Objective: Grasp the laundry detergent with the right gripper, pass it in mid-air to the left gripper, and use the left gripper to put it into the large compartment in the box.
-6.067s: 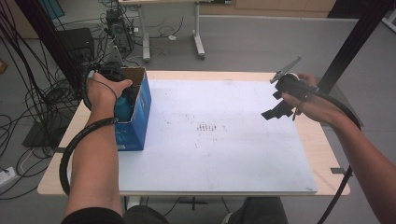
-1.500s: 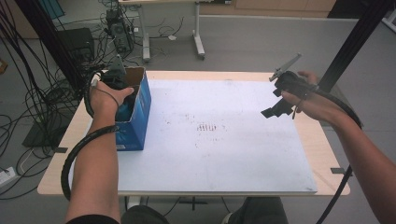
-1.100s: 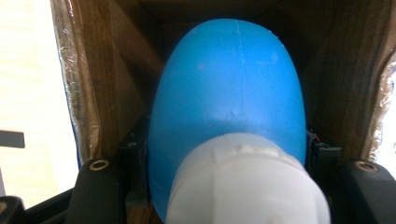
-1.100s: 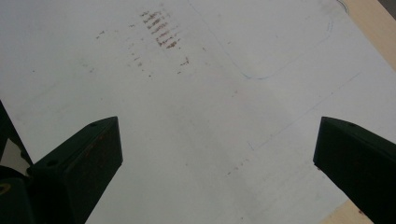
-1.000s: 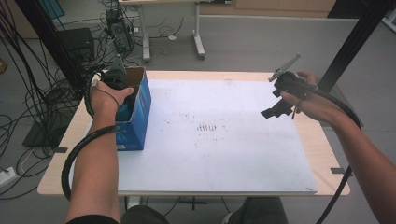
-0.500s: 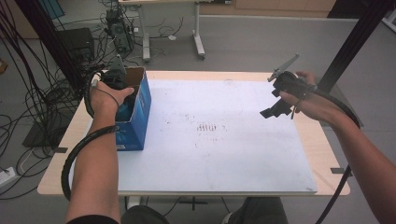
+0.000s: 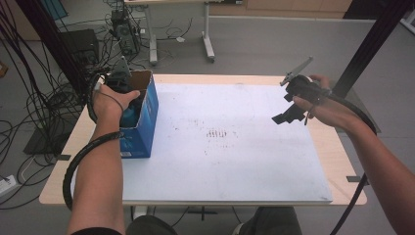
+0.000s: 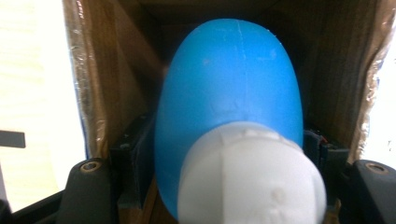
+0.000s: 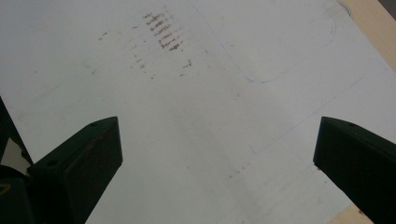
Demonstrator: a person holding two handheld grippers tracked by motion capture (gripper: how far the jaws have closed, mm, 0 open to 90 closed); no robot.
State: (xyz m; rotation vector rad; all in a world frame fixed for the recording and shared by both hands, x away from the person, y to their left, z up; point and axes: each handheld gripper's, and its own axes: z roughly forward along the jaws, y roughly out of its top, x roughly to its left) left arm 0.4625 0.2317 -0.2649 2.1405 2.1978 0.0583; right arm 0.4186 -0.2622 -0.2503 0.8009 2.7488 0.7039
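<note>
The blue cardboard box [image 7: 142, 125] stands open-topped at the left edge of the white sheet [image 7: 230, 147] that covers the wooden table [image 7: 342, 161]. The left gripper [image 7: 128, 100] reaches down into this box, and the left gripper view looks straight into it: brown inner walls on either side, and between the two black jaws a blue bottle [image 8: 229, 93] with a white cap [image 8: 250, 177] that points toward the camera. The jaws have just been opening, and they now stand beside the bottle's flanks, with the bottle between them; whether the pads still press on it I cannot tell. The right gripper [image 7: 286, 115] hangs in the air far to the right of the box, above the sheet's right part, its jaws spread wide with nothing between them and faint brown smudges [image 9: 161, 30] on the sheet below.
</note>
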